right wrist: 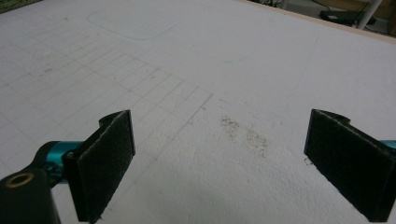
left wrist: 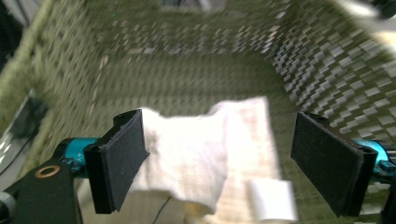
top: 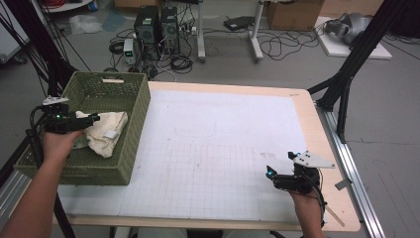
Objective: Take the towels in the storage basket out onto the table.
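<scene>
My left gripper (top: 91,118) hangs with its jaws spread wide over the cream cloth (top: 106,130), which lies crumpled inside the green woven basket (top: 133,136) at the table's left edge. The cloth is soft and folded, with a white tag (left wrist: 272,199). My right gripper (top: 270,173) gapes open, holding nothing, above the white gridded mat (top: 213,144) near the table's front right corner.

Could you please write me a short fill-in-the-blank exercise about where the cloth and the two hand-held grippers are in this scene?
1. The cream cloth lies inside the green ____.
2. The left hand-held gripper has its jaws ____ over the cloth.
3. The right hand-held gripper hovers over the white ____.

Missing words: basket; open; mat.
</scene>
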`<action>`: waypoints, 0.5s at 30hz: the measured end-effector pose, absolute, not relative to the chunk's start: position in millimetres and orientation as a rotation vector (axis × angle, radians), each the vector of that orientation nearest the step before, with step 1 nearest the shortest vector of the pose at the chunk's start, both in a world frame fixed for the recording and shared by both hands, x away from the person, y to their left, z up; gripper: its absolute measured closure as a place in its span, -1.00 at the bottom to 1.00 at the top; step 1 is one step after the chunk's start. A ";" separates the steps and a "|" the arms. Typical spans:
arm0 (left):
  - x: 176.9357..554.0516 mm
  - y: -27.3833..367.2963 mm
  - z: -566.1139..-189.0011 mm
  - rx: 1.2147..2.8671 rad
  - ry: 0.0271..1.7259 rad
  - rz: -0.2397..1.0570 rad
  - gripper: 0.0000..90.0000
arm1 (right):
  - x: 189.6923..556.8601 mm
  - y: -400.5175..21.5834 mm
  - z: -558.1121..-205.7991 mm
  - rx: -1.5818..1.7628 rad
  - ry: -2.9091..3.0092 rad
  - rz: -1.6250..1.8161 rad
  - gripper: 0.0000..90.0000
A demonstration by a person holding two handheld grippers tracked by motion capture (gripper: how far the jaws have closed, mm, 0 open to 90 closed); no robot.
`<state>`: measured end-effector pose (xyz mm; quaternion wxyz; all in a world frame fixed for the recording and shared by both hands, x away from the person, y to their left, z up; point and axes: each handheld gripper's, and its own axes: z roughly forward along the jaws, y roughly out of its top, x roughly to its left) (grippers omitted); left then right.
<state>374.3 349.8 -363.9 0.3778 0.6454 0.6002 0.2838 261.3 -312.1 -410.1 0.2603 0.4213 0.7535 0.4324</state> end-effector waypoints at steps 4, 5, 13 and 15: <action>383.3 351.8 -375.3 1.708 1.654 0.739 -0.58 | 261.4 -311.7 -410.5 1.145 2.044 1.169 -0.82; 385.0 352.0 -377.3 1.732 1.675 0.741 -0.58 | 261.8 -311.6 -410.6 1.138 2.044 1.168 -0.82; 396.5 350.4 -400.3 1.876 1.842 0.595 -0.57 | 261.8 -310.4 -410.9 1.144 2.049 1.167 -0.82; 399.6 347.3 -404.5 1.934 1.858 0.575 -0.56 | 262.5 -310.5 -411.0 1.134 2.050 1.164 -0.82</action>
